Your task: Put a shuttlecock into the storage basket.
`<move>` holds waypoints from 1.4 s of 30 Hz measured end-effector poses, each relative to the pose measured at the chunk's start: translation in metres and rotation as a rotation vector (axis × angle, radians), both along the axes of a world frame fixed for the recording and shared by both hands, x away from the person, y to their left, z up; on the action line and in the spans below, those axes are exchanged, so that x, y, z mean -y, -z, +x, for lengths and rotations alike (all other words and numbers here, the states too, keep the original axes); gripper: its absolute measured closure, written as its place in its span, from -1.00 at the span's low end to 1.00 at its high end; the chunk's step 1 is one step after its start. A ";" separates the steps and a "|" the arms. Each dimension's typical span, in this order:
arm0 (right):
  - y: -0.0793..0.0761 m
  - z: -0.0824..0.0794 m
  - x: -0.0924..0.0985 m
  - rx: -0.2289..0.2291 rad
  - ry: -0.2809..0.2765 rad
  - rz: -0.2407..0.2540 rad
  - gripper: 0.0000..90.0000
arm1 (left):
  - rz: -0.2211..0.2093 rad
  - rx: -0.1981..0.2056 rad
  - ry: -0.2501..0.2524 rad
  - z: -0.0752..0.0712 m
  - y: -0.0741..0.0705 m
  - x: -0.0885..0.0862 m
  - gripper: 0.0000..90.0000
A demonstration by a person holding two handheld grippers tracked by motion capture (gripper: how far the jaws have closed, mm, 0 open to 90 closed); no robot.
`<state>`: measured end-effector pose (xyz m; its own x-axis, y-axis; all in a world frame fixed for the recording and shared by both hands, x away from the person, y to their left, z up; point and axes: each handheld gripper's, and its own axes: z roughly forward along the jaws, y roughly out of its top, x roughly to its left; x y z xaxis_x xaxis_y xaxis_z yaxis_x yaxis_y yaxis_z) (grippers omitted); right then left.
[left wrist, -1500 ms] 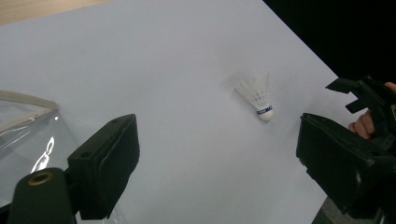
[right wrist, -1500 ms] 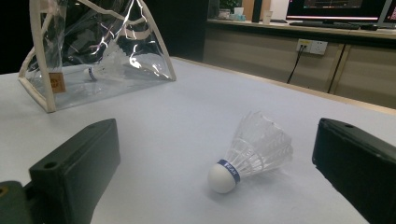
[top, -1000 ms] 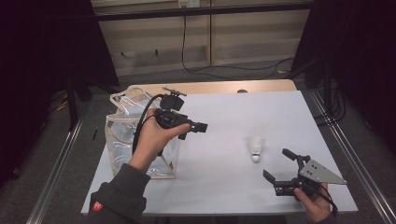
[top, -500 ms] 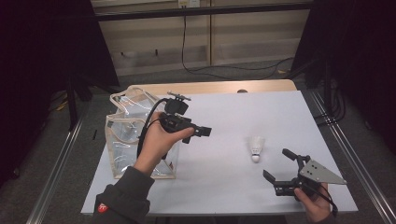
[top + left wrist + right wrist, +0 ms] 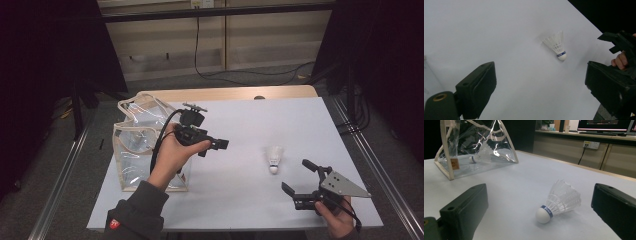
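My left fingers (image 5: 220, 144) stand wide apart, holding nothing; my right fingers (image 5: 298, 181) too, low over the worktop (image 5: 240, 125); the shuttlecock (image 5: 273, 158) lies at their 11 o'clock, near; the clear bag (image 5: 137, 145) stands far at 9 o'clock.

**Lighting and picture quality**

Light is even and bright on the white table (image 5: 250, 200); the surroundings beyond it are dark. The shuttlecock (image 5: 560, 201) casts a soft, short shadow. Glare streaks the clear bag (image 5: 479, 147). Both gripper views render the near jaws softly blurred.
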<state>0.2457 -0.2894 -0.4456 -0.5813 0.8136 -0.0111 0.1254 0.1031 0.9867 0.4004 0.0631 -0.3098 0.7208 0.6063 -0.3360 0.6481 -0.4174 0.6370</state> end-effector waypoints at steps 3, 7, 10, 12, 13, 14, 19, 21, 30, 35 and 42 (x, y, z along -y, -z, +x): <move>0.000 0.000 0.000 0.001 0.000 -0.002 -0.99 | 0.001 -0.003 0.000 0.000 0.002 0.002 -0.77; 0.000 0.000 0.000 -0.001 0.002 -0.001 -0.99 | 0.004 -0.004 0.003 0.000 0.006 0.004 -0.77; 0.000 0.000 0.000 0.001 -0.001 -0.001 -0.99 | -0.001 -0.007 0.000 -0.001 0.009 0.006 -0.77; 0.000 0.000 0.000 0.000 0.000 -0.002 -0.99 | 0.003 -0.007 0.005 -0.001 0.011 0.007 -0.77; 0.000 0.000 0.001 0.001 0.002 -0.004 -0.99 | 0.002 -0.008 0.007 -0.001 0.012 0.008 -0.77; 0.000 0.000 0.001 0.001 0.001 -0.004 -0.99 | 0.005 -0.008 0.009 -0.001 0.012 0.008 -0.77; 0.000 0.000 0.001 0.001 0.000 -0.004 -0.99 | 0.011 -0.010 0.014 -0.001 0.017 0.012 -0.77; 0.000 0.000 0.001 0.000 0.001 -0.003 -0.99 | 0.014 -0.010 0.014 -0.001 0.019 0.013 -0.77; 0.000 0.000 0.001 -0.001 -0.001 -0.004 -0.99 | 0.016 -0.005 0.021 -0.002 0.027 0.020 -0.78; 0.000 0.000 0.000 -0.001 -0.002 -0.003 -0.99 | 0.015 -0.002 0.021 -0.003 0.031 0.023 -0.78; 0.000 0.000 0.000 -0.001 -0.001 -0.002 -0.99 | 0.015 -0.007 0.021 -0.004 0.037 0.028 -0.78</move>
